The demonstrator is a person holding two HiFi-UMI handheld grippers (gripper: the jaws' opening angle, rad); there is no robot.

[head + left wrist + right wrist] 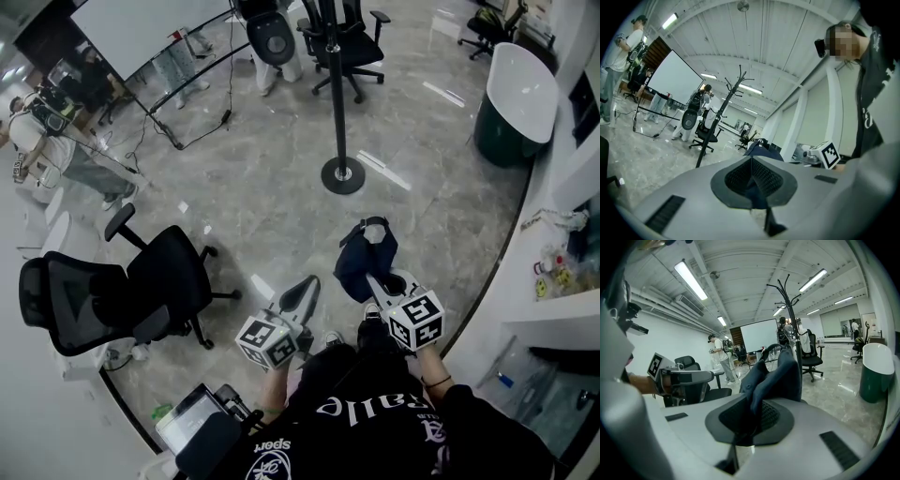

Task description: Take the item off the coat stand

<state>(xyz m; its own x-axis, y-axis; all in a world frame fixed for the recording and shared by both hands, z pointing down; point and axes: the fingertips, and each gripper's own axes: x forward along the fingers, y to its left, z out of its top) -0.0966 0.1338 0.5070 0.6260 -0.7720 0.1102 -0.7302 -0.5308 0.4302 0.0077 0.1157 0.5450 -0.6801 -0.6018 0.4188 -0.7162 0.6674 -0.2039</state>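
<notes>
Head view, with both gripper views. My right gripper is pinched on the dark navy fabric item. The cloth stands up from between its pads in bunched folds. The item is off the black metal coat stand and hangs over the grey marble-patterned floor. In the head view the stand's round base is at 12 o'clock from the item, well apart from it.

My left gripper has its jaws pressed together along one line. A dark patch shows low in the gap and I cannot tell what it is. In the head view its tip lies at 8 o'clock from the item, near it but not touching.

Each gripper carries a white cube with black square markers. These are patterns, not letters.

Writing: the black shirt at 6 o'clock bears white lettering, upside down to this camera. The small word appears to read "sport". The larger gothic word is partly hidden and not fully legible.

Surroundings: a black mesh office chair is at 9 o'clock from the item, and a dark green container with a white top is at 2 o'clock.
</notes>
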